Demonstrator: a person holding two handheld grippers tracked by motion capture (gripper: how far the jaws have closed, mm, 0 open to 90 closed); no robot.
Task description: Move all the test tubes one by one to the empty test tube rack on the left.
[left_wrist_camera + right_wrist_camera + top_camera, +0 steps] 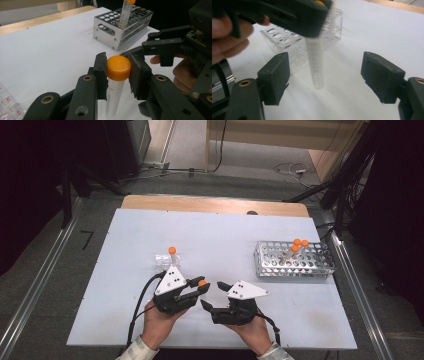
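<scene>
Two left gripper (117,72) fingers clamp orange-capped tube (115,92) just under cap; right gripper (325,82) fingers spread, tube hanging between, untouched.

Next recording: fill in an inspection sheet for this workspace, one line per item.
Surface: white board on a wooden table.
Job's things: orange-capped tube, gripped at the cap; metal rack holding orange-capped tubes; clear rack with one tube.
Clutter: nothing seen.
Grippers: left tongs shut on the tube; right tongs open, tube hanging between the pads untouched.
Cables: black cable trailing from the left tongs.
Surroundings: grey floor, metal rails, floor cables.
</scene>
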